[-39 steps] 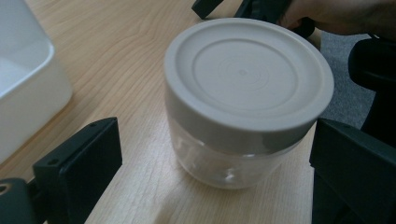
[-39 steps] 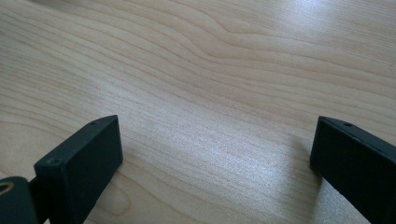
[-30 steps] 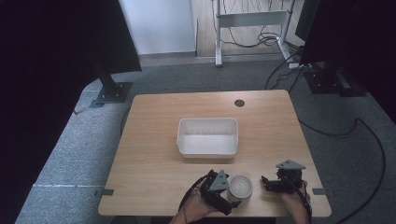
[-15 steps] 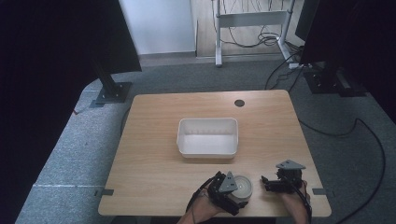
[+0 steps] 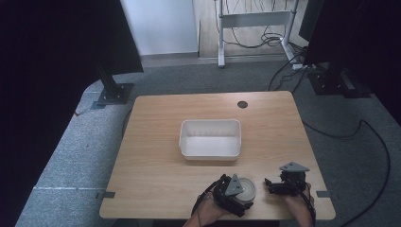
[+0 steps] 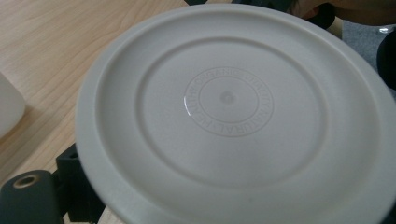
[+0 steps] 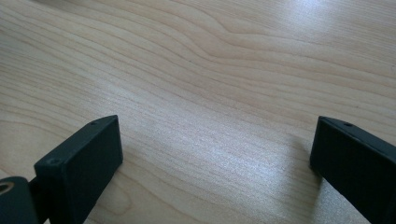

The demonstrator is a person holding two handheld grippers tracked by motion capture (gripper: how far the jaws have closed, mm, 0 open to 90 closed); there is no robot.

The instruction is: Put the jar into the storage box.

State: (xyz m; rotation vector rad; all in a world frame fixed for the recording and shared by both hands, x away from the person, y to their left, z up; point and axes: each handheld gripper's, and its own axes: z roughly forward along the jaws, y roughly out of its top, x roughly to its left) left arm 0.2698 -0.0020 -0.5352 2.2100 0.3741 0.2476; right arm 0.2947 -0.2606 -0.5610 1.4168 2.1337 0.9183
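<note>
A round white plate sits near the table's front edge, between my two grippers. In the left gripper view the plate looms very close, with embossed rings and lettering at its centre. My left gripper is shut on its near rim, and one black jaw shows under the rim at the lower left. My right gripper rests to the plate's right, pointing left toward it. In its own view the right gripper is open, with bare wood between the jaws.
A white rectangular bin stands empty at the middle of the wooden table. A dark round cable hole lies near the far edge. Black stands and cables are on the carpet beyond the table.
My left gripper has slid a little to the right, onto the plate, and now covers more of it. The right gripper has stayed still.
</note>
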